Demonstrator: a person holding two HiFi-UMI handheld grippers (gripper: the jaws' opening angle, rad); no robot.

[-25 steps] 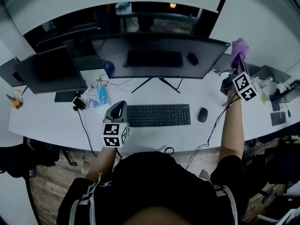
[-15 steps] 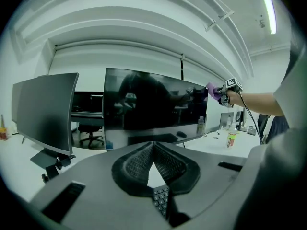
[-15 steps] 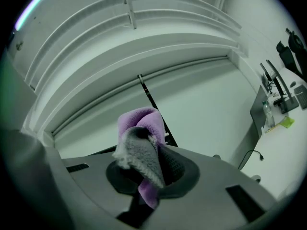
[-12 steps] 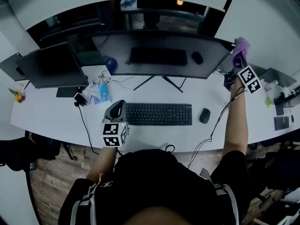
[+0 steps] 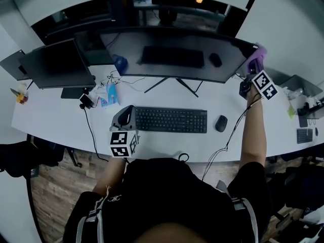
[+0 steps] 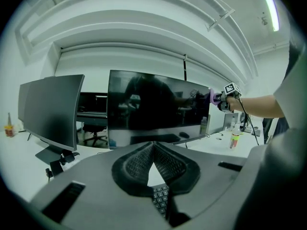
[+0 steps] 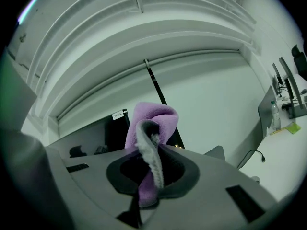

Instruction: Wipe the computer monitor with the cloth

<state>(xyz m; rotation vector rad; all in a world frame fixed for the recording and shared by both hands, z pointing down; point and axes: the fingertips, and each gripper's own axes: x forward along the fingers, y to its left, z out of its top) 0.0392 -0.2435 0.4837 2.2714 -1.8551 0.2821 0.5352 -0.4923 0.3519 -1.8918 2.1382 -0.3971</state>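
At the left, the left gripper (image 5: 125, 118) is being held low over the desk (image 5: 55, 120), just beside the keyboard (image 5: 171, 119). Its jaws are being pressed together at the tips, with nothing between them. In the middle, the monitor (image 5: 172, 54) is being approached for wiping. At the right, the purple cloth (image 5: 255, 58) is being gripped between the jaws of the right gripper (image 5: 252, 70), bunched above the tips. It is being held at the monitor's upper right corner, and contact with the glass cannot be confirmed. The wiping is judged to be at its start. Next, the cloth would need to be pressed flat to the screen and drawn leftward across it.
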